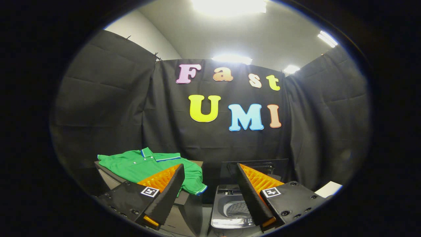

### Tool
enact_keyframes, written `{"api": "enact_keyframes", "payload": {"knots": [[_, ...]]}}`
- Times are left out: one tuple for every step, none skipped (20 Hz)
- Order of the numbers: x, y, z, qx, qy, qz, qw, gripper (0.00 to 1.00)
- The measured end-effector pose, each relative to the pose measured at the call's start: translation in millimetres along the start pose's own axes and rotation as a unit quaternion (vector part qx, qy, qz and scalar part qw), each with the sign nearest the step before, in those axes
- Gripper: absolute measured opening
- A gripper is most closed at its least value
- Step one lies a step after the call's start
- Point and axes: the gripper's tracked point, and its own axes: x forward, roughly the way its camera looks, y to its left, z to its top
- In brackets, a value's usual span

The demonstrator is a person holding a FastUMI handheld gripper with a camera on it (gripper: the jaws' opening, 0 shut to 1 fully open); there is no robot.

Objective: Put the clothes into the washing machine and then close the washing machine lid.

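Observation:
A green polo shirt (141, 164) with a blue-and-white trimmed collar lies spread on a low table (107, 176), beyond my left finger, which overlaps its front part. A small top-loading washing machine (230, 210) stands to the shirt's right, its lid (260, 166) raised and the perforated drum (236, 208) showing. It sits just beyond and partly behind my right finger. My gripper (210, 168) is open, nothing between its fingers, hovering above and short of both things.
Black cloth walls close the booth behind and on both sides. A dark gap separates the table from the washer. A white flat thing (329, 189) lies at the far right, beyond my right finger.

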Motion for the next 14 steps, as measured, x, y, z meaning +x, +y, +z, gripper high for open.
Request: {"api": "enact_keyframes", "payload": {"knots": [[5, 7, 2, 0.007, 0.004, 0.005, 1.000, 0.97], [9, 14, 5, 0.013, 0.008, 0.012, 1.000, 0.97], [13, 20, 8, 0.016, 0.011, 0.019, 1.000, 0.97], [18, 28, 11, 0.017, 0.013, 0.024, 0.999, 0.97], [21, 35, 12, 0.017, 0.016, 0.031, 0.999, 0.97], [25, 44, 14, 0.018, 0.020, 0.037, 0.999, 0.97], [30, 51, 16, 0.019, 0.023, 0.044, 0.999, 0.97], [35, 58, 18, 0.021, 0.026, 0.049, 0.998, 0.97], [40, 64, 19, 0.021, 0.030, 0.053, 0.998, 0.97], [45, 71, 20, 0.022, 0.035, 0.059, 0.997, 0.97], [47, 81, 20, 0.022, 0.040, 0.066, 0.997, 0.97], [50, 89, 21, 0.022, 0.044, 0.074, 0.996, 0.98], [53, 97, 21, 0.021, 0.048, 0.081, 0.995, 0.98], [56, 104, 22, 0.020, 0.051, 0.087, 0.995, 0.98]]}}
